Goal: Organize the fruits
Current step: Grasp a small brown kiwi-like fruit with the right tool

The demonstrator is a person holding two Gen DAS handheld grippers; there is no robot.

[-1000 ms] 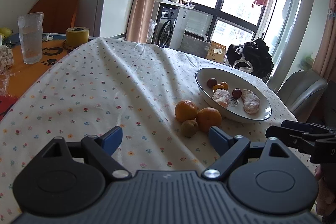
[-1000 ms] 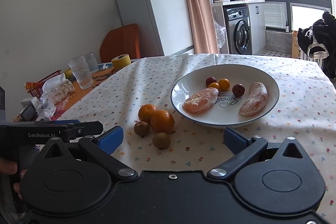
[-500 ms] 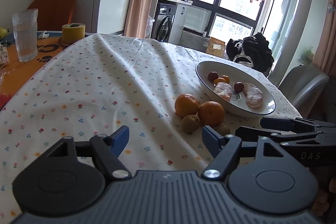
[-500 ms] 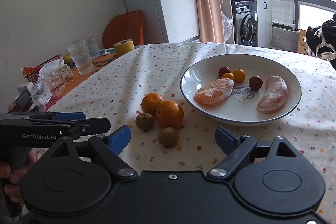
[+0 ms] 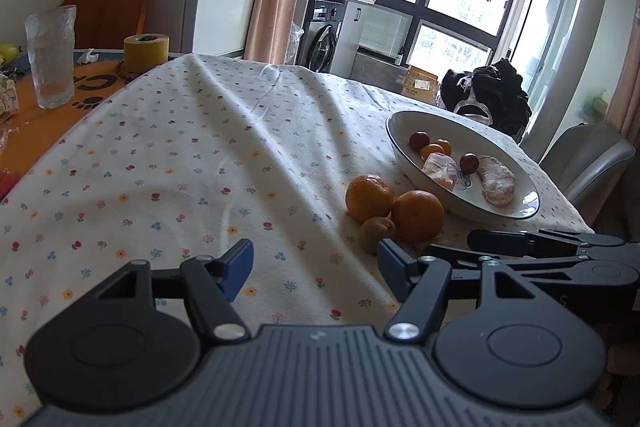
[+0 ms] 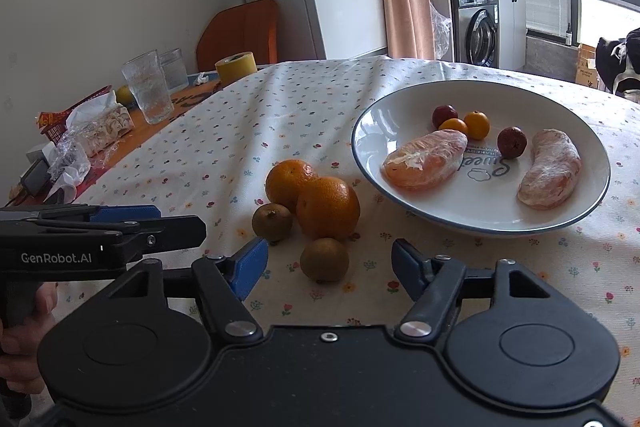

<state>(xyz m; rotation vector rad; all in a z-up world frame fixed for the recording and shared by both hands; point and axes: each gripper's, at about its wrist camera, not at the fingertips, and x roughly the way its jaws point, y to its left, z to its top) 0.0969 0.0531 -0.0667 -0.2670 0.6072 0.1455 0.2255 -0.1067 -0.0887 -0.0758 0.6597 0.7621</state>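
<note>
Two oranges point(image 6: 328, 207) and two small brown fruits point(image 6: 324, 259) lie together on the flowered tablecloth, left of a white plate point(image 6: 400, 103). The plate holds two peeled citrus pieces point(image 6: 424, 159), two dark red fruits and two small orange ones. My right gripper point(image 6: 328, 267) is open, and the nearer brown fruit sits just ahead between its blue pads. My left gripper point(image 5: 314, 263) is open over bare cloth, with the oranges point(image 5: 416, 215) ahead to its right. In the left wrist view the right gripper point(image 5: 492, 243) reaches in from the right.
An orange mat at the far left carries drinking glasses point(image 6: 148, 91), a yellow tape roll point(image 6: 236, 67), and wrapped snack packs point(image 6: 100, 127). An orange chair point(image 6: 244, 31) stands behind. A grey chair point(image 5: 588, 163) sits past the table's right edge.
Both grippers have moved forward and closer to the fruit cluster. The right gripper's fingers now flank the near brown fruit. No fruit has moved.
</note>
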